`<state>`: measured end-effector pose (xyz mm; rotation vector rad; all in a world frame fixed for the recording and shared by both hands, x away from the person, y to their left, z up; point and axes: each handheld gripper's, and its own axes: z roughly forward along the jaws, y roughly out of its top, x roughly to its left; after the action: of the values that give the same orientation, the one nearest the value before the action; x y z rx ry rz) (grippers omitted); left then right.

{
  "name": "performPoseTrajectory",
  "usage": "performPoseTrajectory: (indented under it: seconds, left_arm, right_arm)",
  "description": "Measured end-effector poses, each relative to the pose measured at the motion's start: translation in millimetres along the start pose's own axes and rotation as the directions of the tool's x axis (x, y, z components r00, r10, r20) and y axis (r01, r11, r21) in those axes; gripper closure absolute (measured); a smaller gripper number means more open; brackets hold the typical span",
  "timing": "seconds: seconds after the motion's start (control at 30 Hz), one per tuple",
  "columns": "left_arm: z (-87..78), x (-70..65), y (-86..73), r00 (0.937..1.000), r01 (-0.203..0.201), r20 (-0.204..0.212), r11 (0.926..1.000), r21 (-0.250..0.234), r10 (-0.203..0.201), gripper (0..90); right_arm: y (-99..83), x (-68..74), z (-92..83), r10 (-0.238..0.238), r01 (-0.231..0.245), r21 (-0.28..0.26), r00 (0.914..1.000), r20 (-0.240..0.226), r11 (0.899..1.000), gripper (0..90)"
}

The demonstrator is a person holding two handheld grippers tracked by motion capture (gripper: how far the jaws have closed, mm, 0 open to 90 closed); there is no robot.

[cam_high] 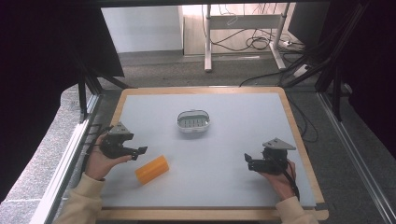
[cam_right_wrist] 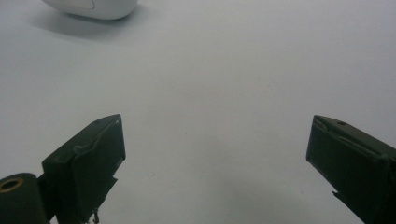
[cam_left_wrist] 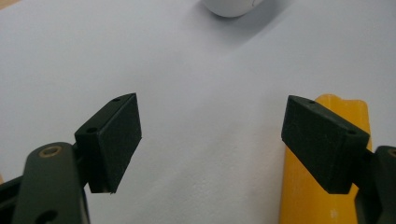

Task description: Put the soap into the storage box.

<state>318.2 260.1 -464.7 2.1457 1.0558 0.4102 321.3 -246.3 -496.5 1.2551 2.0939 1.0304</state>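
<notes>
An orange block [cam_high: 152,169] lies on the pale mat [cam_high: 233,135] toward the front left. A white oval dish [cam_high: 193,121] with a green ribbed insert sits near the mat's middle. My left gripper [cam_high: 140,151] hovers just left of the block, held by a hand, its jaws wide apart with nothing between them. In the left gripper view my gripper [cam_left_wrist: 210,140] is open and the orange block [cam_left_wrist: 317,186] lies behind the right jaw. My right gripper [cam_high: 248,161] rests at the front right, and in its own view the gripper [cam_right_wrist: 215,158] stands open over bare mat.
The mat lies on a wooden-edged table [cam_high: 299,135]. Black frame rails [cam_high: 84,98] run along both sides. Beyond the far edge are a desk's legs and cables on the floor [cam_high: 252,44]. The white dish's edge [cam_left_wrist: 231,7] shows at the top of both gripper views.
</notes>
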Motion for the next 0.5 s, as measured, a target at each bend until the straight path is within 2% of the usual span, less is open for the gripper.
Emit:
performPoseTrajectory:
  seconds: [0.2, 0.5]
  left_arm:
    - [-2.5, -0.7, -0.8, 1.0000, 0.007, -0.004, 1.0000, 0.004, -0.007, 21.2]
    - [-7.6, -6.4, -2.7, 0.9999, -0.005, 0.015, 1.0000, 0.007, 0.005, 22.7]
  right_arm:
    - [-4.1, -3.7, -5.3, 0.013, -0.013, -0.011, 0.9998, -0.018, 1.000, 6.7]
    - [-12.9, -5.8, -20.5, 0.018, -0.018, -0.029, 0.9996, 0.021, 0.999, 9.8]
